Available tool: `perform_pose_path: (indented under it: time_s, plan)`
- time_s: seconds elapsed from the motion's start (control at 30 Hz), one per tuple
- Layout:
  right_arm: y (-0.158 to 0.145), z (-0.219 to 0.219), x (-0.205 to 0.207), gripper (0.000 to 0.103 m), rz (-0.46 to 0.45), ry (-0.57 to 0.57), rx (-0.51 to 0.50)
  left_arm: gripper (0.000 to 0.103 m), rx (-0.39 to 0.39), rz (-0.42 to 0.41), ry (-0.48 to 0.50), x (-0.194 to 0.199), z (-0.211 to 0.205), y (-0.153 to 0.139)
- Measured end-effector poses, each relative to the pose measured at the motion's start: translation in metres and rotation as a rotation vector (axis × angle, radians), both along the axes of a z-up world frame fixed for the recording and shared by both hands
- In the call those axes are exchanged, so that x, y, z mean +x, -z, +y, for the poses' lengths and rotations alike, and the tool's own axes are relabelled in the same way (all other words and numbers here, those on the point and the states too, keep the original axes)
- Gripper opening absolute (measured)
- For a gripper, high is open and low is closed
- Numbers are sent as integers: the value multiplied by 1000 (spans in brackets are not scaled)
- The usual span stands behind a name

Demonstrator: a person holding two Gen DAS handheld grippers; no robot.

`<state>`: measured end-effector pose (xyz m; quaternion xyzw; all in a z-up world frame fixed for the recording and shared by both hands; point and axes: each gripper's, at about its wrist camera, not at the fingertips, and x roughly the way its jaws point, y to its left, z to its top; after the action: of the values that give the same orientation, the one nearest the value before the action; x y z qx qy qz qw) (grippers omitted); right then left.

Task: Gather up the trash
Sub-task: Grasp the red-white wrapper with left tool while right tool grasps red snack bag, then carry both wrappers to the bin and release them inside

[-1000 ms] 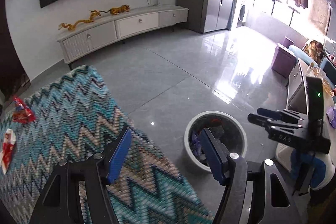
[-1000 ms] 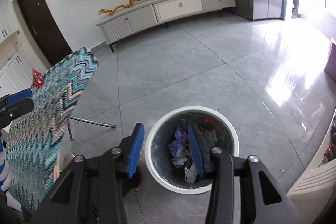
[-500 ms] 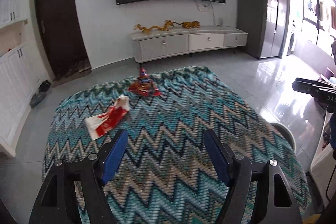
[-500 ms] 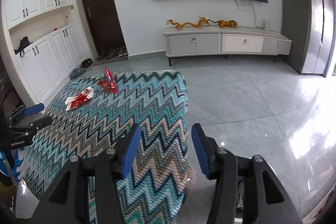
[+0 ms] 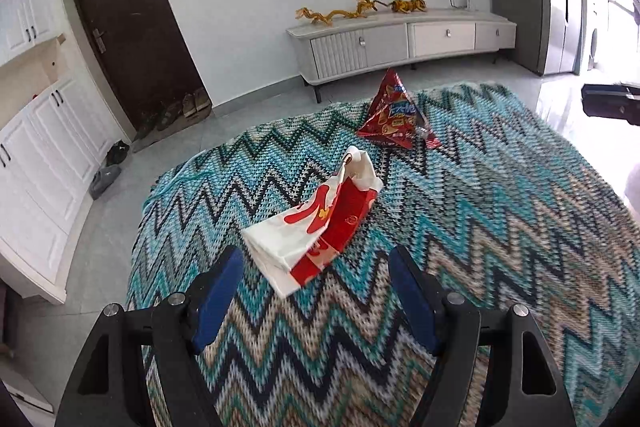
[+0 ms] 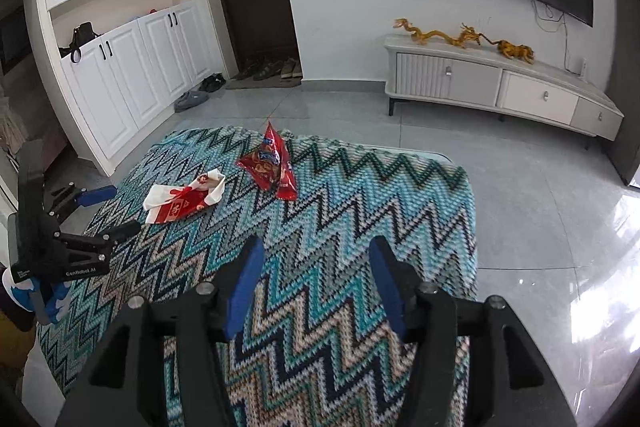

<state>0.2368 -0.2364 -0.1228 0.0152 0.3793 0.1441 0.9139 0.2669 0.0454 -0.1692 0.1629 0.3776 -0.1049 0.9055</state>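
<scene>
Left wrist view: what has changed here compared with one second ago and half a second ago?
The left gripper swung from the trash bin back over the table and closed in on the white-and-red wrapper, now just ahead of its open fingers. The right gripper turned the same way. Both wrappers, including the red snack bag, stayed put; nothing was grasped.

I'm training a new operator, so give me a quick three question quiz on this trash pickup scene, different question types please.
1. True or false: the left gripper is shut on the white-and-red wrapper.
2. How many trash pieces lie on the zigzag cloth?
3. Which piece is nearer the TV cabinet: A) white-and-red wrapper, B) red snack bag?

Key: 1 false, open, wrapper just ahead of its fingers. 2 two. 3 B.
</scene>
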Motion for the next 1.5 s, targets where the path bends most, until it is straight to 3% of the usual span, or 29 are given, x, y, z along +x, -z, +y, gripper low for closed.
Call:
perform_pose_path:
  time_s: [0.27, 0.5, 0.63, 0.73, 0.8, 0.83, 0.87, 0.9, 1.0, 1.17, 1.5]
  plan:
    - [26, 43, 78, 61, 8, -71, 24, 73, 28, 35, -14, 50, 3, 27]
    - [50, 81, 128, 65, 20, -113, 25, 51, 35, 54, 3, 68, 5, 42]
    - [63, 95, 146, 65, 30, -110, 12, 21, -13, 62, 33, 72, 8, 40]
    - [70, 96, 152, 64, 38, -97, 27, 14, -16, 48, 36, 72, 8, 40]
    - [73, 99, 152, 42, 44, -92, 13, 12, -30, 41, 34, 68, 8, 38]
    - [75, 99, 152, 38, 49, -80, -3, 10, -39, 38, 30, 66, 9, 37]
    - [76, 98, 152, 27, 54, -73, -3, 10, -45, 35, 25, 63, 9, 36]
    - [76, 96, 150, 20, 58, -63, -1, 9, -54, 33, 18, 60, 11, 35]
    - [74, 90, 140, 12, 57, -53, 7, 7, -85, 28, -5, 48, 17, 30]
    - [58, 82, 101, 9, 28, -74, 25, 5, -127, 21, -51, 16, 26, 19]
    - [5, 61, -29, 9, -69, -112, 23, 5, -188, -68, -68, -93, 19, -30]
